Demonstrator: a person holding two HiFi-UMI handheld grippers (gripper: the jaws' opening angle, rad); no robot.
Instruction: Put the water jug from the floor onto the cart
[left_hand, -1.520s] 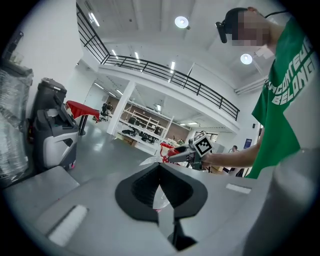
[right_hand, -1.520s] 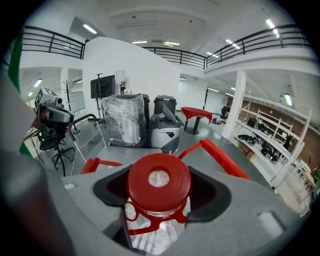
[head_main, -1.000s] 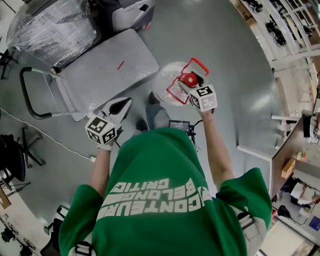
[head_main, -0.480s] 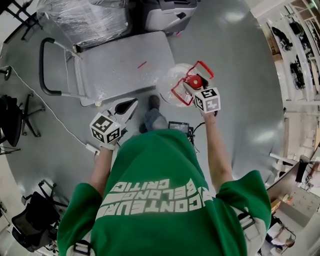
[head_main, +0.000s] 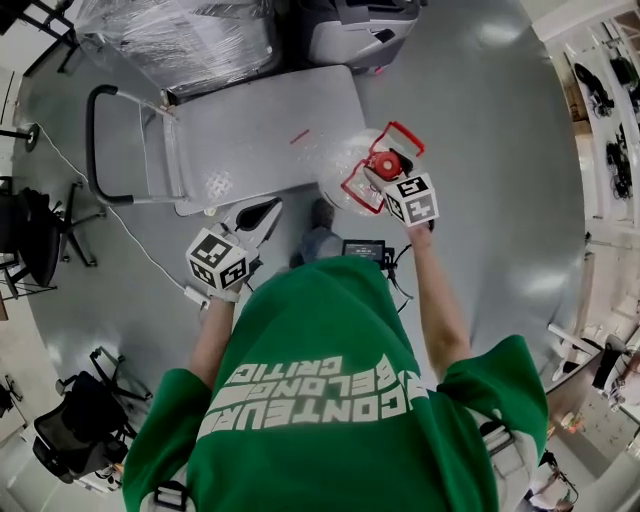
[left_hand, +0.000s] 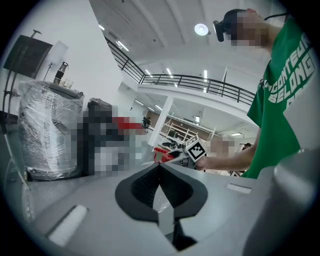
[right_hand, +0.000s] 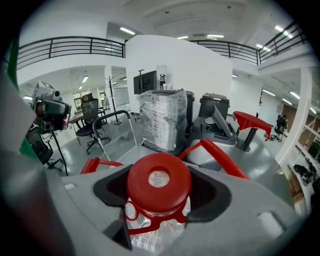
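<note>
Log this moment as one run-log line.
right gripper: shut on jug under cap | left gripper: shut, empty | jug: at cart corner | set down: cannot tell

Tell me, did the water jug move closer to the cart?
Yes. The water jug, held in the right tool, has come slightly closer to the cart, now overlapping its near corner.

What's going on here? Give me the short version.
A person in a green shirt holds a claw in each hand. The right claw is shut around the neck of a clear plastic water jug, just under its round red cap. The jug is at the near corner of the grey flat platform cart, apparently not yet set on its deck. Whether it is off the floor cannot be told. The left claw is shut and empty, held off to the side.
</note>
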